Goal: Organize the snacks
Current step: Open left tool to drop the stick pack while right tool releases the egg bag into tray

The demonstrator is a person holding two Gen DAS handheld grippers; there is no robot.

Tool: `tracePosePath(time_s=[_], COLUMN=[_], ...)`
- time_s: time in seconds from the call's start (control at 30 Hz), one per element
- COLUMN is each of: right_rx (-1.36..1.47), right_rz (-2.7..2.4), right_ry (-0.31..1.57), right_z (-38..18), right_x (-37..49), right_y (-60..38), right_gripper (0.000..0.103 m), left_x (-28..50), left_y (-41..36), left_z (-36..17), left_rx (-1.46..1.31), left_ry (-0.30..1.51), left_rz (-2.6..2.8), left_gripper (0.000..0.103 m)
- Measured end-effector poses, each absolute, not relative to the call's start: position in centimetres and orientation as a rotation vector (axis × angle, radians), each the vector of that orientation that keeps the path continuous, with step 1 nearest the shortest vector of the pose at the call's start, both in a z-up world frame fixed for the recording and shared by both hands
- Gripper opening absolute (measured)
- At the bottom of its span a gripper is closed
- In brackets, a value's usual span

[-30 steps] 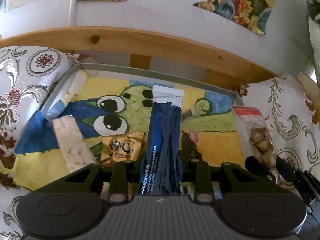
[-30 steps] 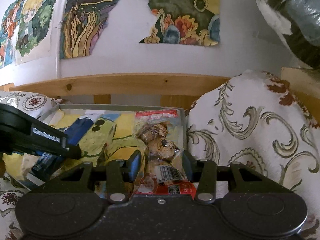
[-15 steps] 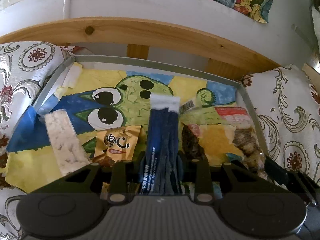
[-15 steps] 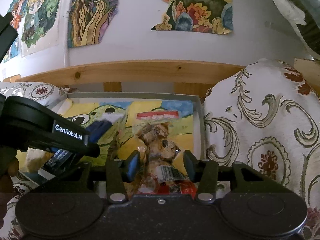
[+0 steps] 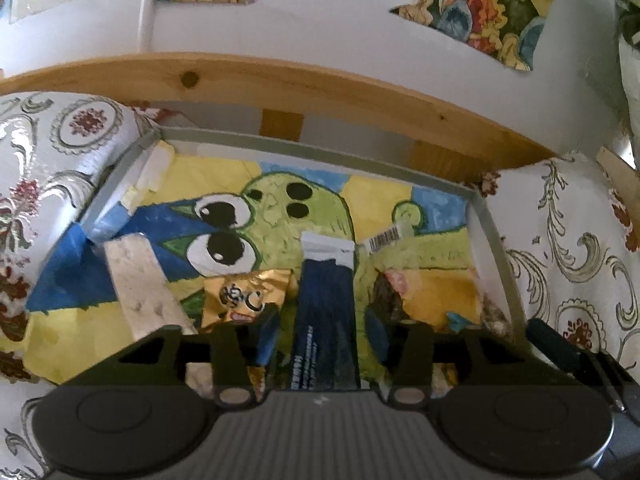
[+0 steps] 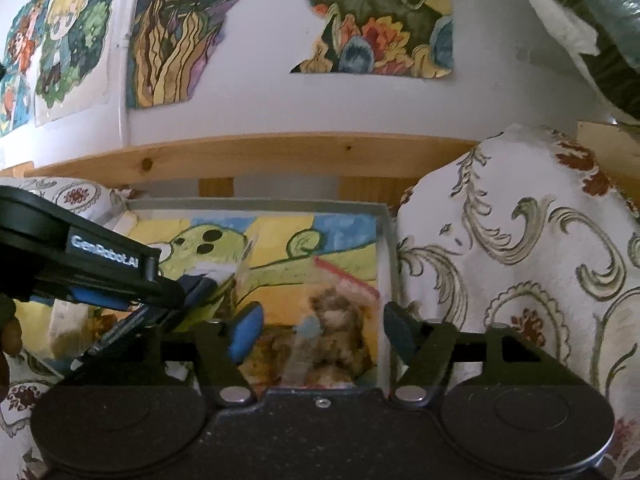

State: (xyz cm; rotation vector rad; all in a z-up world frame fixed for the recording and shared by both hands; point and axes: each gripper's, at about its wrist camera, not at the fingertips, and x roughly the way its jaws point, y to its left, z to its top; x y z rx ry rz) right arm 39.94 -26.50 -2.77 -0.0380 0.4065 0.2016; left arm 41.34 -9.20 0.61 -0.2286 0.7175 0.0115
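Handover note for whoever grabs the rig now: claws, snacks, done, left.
Left claw: open, astride the dark blue packet, which lies in the tray.
Right claw: open over the clear bag of brown snacks at the tray's right side.
Also in the tray: white bar, gold packet.
Done: both packets look released into the tray.
Left: lift both claws clear; whether more snacks wait cannot be seen.

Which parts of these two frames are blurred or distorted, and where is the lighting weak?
Left wrist view: the fisheye bends the wooden rail into an arc; the dark blue packet between the open fingers is fairly sharp, its small print unreadable. Right wrist view: the clear bag of brown snacks in the tray is smeared by motion blur, the gripper body is dim, the wall pictures stay sharp.
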Motion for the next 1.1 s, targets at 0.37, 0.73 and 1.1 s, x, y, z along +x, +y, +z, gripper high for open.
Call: tracePosePath(time_s=[0.37,0.73,1.1], right_rx=[-0.025,-0.056,0.032], right_rz=[0.128,0.088,0.090], right_ry=[0.318,0.228,0.172], right_z=[-0.3,2.8,4.1], right_x=[37.6,31.7,25.5], right_y=[-27.4,-28.2,-28.8], right_gripper=[0.101,0.102,0.102], left_x=[37.8,31.9,23.6], left_y=[-7.9,-6.7,-6.0], left_z=[3.8,6.3,7.4], left_rx=[-0.200,-0.216,-0.177], left_ry=[0.611,0.573,0.463], left_rz=[0.093,0.134,0.192], left_gripper=[0.101,0.102,0.103])
